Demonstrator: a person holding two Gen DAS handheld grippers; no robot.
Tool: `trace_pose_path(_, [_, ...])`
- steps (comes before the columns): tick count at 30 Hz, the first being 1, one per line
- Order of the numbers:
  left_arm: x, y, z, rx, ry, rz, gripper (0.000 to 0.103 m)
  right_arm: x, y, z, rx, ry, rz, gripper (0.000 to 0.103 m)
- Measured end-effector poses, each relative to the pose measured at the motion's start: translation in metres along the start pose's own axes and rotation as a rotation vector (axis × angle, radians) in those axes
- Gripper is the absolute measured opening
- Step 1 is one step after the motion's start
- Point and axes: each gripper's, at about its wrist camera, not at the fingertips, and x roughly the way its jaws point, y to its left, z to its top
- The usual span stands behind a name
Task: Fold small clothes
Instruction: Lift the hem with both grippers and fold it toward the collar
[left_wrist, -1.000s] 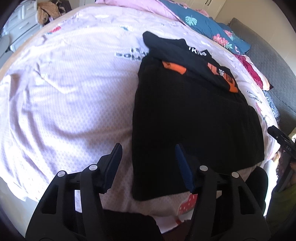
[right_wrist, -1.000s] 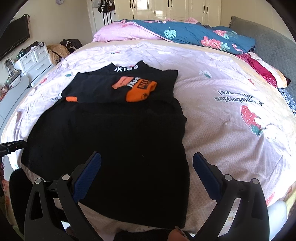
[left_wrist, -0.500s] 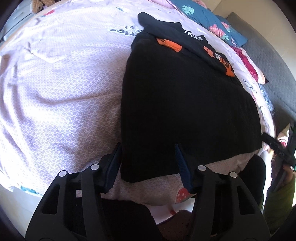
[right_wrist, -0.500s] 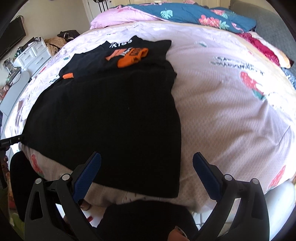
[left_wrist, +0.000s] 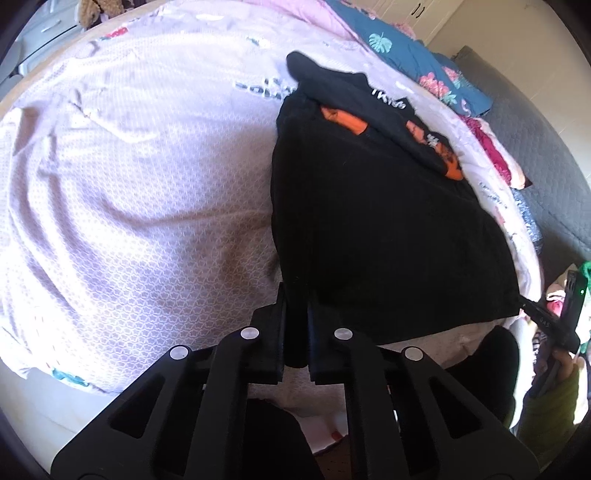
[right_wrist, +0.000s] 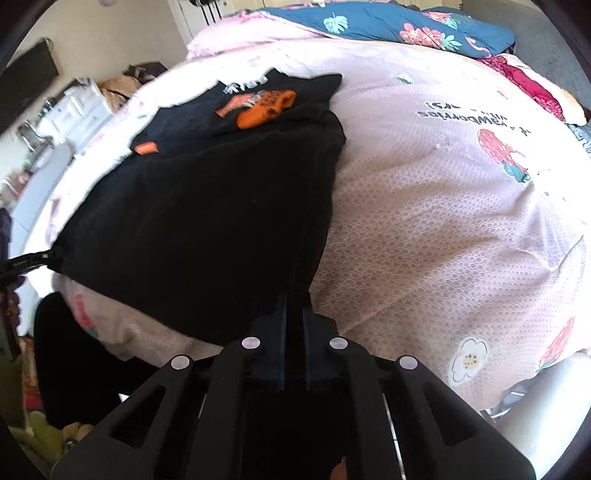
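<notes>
A black garment (left_wrist: 388, 236) with orange and white print lies flat on the pink bed sheet (left_wrist: 129, 192); its top part is folded down over the body. My left gripper (left_wrist: 295, 295) is shut on the garment's near left hem corner. In the right wrist view the garment (right_wrist: 207, 221) fills the left half, and my right gripper (right_wrist: 294, 302) is shut on its near right hem corner. Each gripper shows at the far hem corner in the other's view: the right one (left_wrist: 532, 310), the left one (right_wrist: 33, 260).
Blue floral and pink pillows (right_wrist: 388, 26) lie at the head of the bed. A grey headboard or sofa (left_wrist: 546, 155) stands at the right. White drawers with clutter (right_wrist: 77, 110) stand left of the bed. The bed edge is just below the grippers.
Both grippers moved down to the garment's near hem and closed on its two corners. They were wide open before. The hem corners now lift slightly off the sheet.
</notes>
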Motion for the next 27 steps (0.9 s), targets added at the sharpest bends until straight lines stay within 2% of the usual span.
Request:
trace_pose_path(5, [-0.020, -0.006, 0.002, 0.025, -0.025, -0.023, 0.002, -0.025, -0.004, -0.004, -0.001, -0.033, 0.058, 0.006])
trace_pose_path(12, [0.001, -0.003, -0.007, 0.026, 0.038, -0.010, 0.003, -0.001, -0.011, -0.014, 0.028, 0.044, 0.030, 0.007])
trace_pose_path(14, [0.006, 0.000, -0.008, 0.020, 0.052, -0.007, 0.003, 0.006, -0.012, -0.015, 0.030, 0.064, 0.024, 0.014])
trace_pose_path(16, [0.009, 0.002, -0.008, 0.014, 0.059, -0.010, 0.004, 0.012, -0.013, -0.018, 0.037, 0.087, 0.021, 0.024])
trace_pose_path(19, [0.016, 0.001, -0.009, 0.020, 0.082, 0.003, 0.017, 0.017, -0.014, -0.021, 0.043, 0.099, 0.040, 0.034])
trace_pose_path(21, [0.021, -0.001, -0.010, 0.030, 0.094, 0.007, 0.022, 0.019, -0.012, -0.020, 0.040, 0.097, 0.050, 0.037])
trace_pose_path(23, [0.024, -0.002, -0.011, 0.032, 0.094, 0.013, 0.022, 0.020, -0.010, -0.020, 0.029, 0.096, 0.042, 0.031])
trace_pose_path(24, [0.024, -0.002, -0.012, 0.032, 0.091, 0.016, 0.020, 0.019, -0.010, -0.020, 0.024, 0.090, 0.036, 0.012])
trace_pose_path(25, [0.023, -0.002, -0.011, 0.031, 0.088, 0.021, 0.007, 0.016, -0.008, -0.019, 0.016, 0.080, 0.034, 0.009])
trace_pose_path(27, [0.016, -0.002, -0.008, 0.025, 0.072, 0.013, 0.004, 0.008, -0.006, -0.017, -0.002, 0.057, 0.035, 0.008])
